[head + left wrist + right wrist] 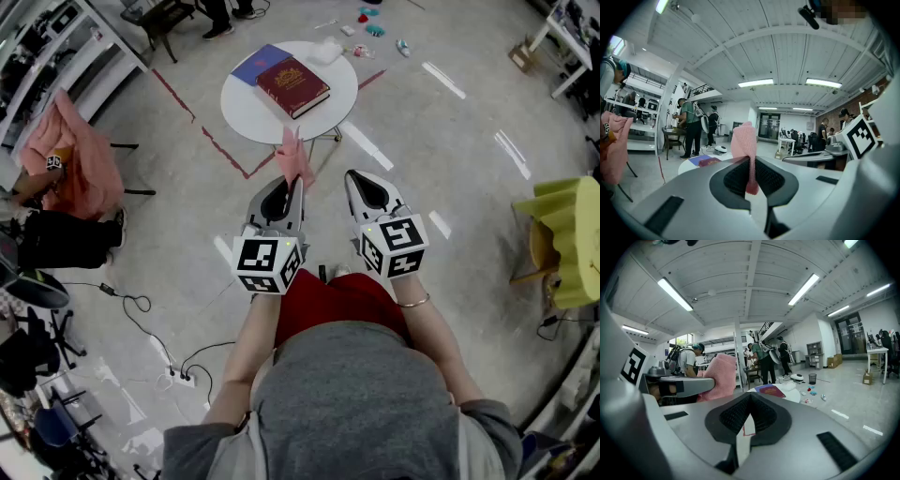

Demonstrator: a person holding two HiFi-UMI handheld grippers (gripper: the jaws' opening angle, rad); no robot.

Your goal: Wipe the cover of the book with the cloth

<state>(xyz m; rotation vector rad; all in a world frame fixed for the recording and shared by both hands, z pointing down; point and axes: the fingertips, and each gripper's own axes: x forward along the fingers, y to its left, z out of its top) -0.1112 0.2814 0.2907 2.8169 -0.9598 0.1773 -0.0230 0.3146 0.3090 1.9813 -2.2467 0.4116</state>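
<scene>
A dark red book (292, 86) lies on a round white table (253, 117) ahead of me, well beyond both grippers. My left gripper (297, 184) is shut on a pink cloth (293, 157), which sticks up past its fingertips. In the left gripper view the pink cloth (746, 146) is pinched between the pads of the left gripper (751, 165), with the book (710, 162) far off. My right gripper (351, 177) is beside it, shut with nothing in it. The right gripper view shows the right gripper (749, 398) with jaws closed, the cloth (720, 376) to its left and the book (774, 391) ahead.
A blue book (258, 64) and a crumpled white item (325, 51) share the table. Small objects (373, 22) litter the floor beyond it. A pink garment (73, 155) hangs at the left, a yellow-draped chair (566, 225) stands at the right, and cables (141, 319) lie on the floor.
</scene>
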